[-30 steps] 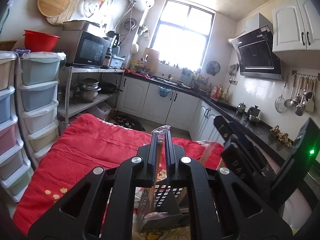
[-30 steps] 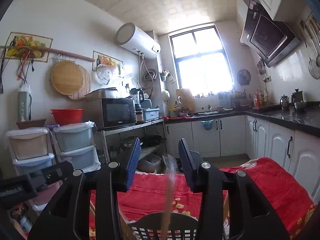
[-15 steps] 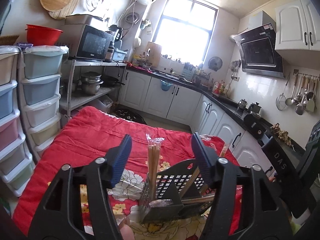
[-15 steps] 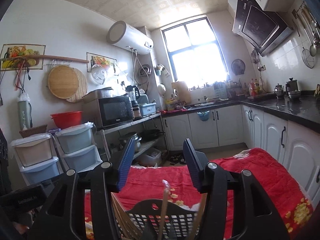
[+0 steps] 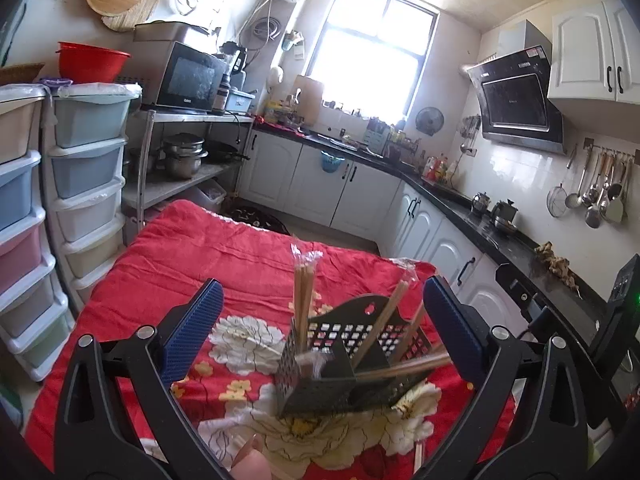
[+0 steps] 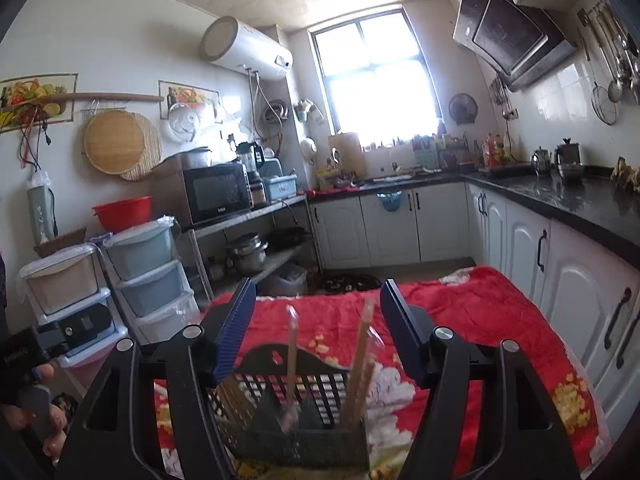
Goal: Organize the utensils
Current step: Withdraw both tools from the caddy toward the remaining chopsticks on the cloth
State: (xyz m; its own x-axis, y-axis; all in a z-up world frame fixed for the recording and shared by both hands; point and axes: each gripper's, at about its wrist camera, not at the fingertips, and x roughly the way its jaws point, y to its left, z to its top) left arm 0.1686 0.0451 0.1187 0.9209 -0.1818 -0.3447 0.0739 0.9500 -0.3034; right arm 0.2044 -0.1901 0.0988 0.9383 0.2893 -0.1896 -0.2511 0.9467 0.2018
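Red floral cloth [image 5: 248, 256] covers the bench; drawer towers [image 5: 86, 168] left, white cabinets [image 5: 424, 224] right. Black slotted caddy [image 5: 352, 360] stands on the cloth near its front edge. Wrapped chopsticks [image 5: 302, 296] stand nearly upright in its left compartment; other chopsticks [image 5: 380, 318] lean right, one pair [image 5: 404, 366] lying almost level across the rim. Left hand-held gripper [image 5: 318, 328] has just been opening, now wide, pads clear of the caddy. Right hand-held gripper [image 6: 318, 328] also opening, nothing pinched; sticks show between its jaws. Caddy's base blurred; a fingertip [image 5: 250, 462] cut off at the frame's bottom.
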